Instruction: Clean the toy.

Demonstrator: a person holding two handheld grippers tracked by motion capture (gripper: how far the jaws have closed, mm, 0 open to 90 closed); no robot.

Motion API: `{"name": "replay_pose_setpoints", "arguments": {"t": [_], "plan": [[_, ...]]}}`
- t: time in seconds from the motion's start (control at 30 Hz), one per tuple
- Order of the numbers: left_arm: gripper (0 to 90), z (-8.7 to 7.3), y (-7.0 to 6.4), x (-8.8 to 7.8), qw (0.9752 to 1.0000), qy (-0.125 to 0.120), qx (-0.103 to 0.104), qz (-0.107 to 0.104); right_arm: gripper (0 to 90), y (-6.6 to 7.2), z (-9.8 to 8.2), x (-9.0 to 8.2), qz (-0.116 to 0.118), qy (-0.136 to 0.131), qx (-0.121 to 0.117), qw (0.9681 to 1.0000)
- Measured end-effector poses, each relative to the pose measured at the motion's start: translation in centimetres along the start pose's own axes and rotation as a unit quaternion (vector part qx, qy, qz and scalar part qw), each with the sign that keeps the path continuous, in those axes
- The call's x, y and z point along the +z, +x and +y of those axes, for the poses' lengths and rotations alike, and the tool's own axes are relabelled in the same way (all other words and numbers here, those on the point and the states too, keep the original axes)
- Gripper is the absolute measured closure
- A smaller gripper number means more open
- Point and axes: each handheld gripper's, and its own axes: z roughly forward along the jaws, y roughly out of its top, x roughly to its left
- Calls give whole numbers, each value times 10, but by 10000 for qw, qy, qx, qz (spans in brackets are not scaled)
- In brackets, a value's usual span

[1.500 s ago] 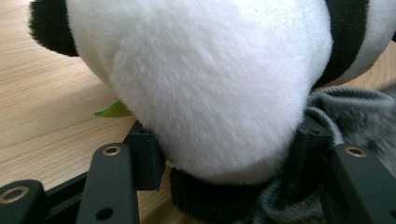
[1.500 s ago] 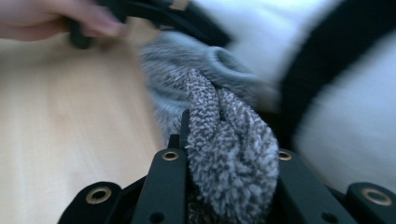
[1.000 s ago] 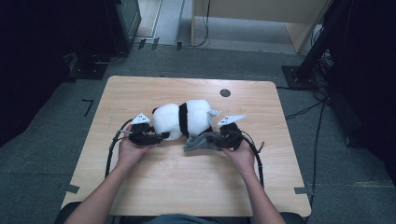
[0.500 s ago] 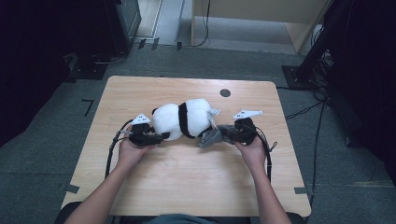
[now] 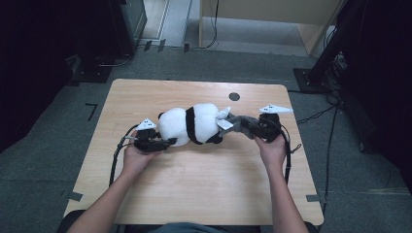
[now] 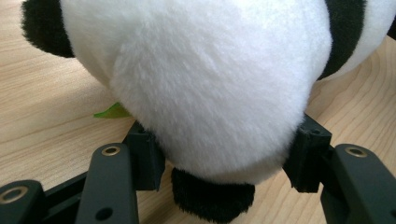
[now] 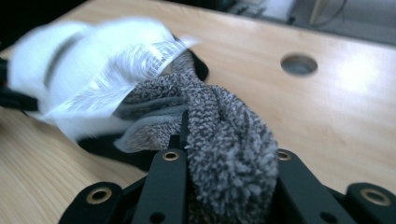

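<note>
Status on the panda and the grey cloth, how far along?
Done: left tool clamps the panda on the table; right tool is shut on the grey cloth. In hand: cloth stretched between panda and right tool. Left: cloth looks not yet free of the panda.

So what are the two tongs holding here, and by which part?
Left tongs clamp the panda plush at its white rounded end. Right tongs pinch the grey fuzzy cloth by its bunched end.
</note>
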Motion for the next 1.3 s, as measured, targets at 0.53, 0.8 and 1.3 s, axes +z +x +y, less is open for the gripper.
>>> {"name": "replay_pose_setpoints", "arguments": {"t": [0.53, 0.8, 1.3], "plan": [[383, -3, -5, -4, 10000, 18, -20, 25, 781, 41, 67, 11, 217, -598, -233, 9977], [365, -3, -4, -3, 10000, -40, 3, 4, 773, 61, 64, 49, 580, -325, -212, 9976], [218, 8, 2, -4, 9999, 133, -12, -69, 782, 72, 58, 83, 522, 55, -358, 9980]]}}
